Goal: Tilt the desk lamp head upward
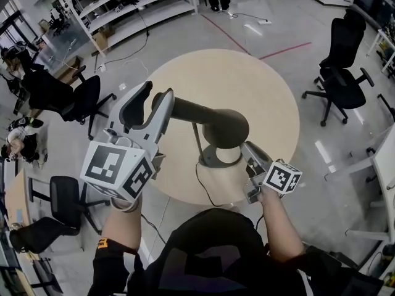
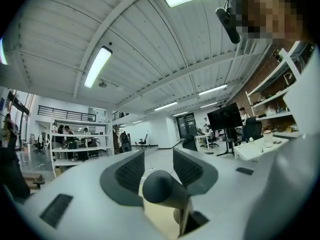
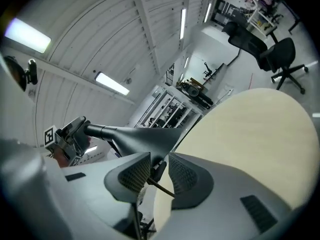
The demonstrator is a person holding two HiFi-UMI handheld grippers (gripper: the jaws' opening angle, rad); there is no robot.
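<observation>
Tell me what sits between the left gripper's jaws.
In the left gripper view, the rounded end of the desk lamp head sits between the open jaws of the left gripper, unclamped.

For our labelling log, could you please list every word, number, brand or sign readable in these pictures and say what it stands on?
No text can be read anywhere.
On the small orange patch on the person's black sleeve: print too small and blurred to read.
On the larger white cube with black square markers and the smaller white marker cube: coded patterns only, no letters or numbers.
On the dark grey desk lamp: no label shows.
</observation>
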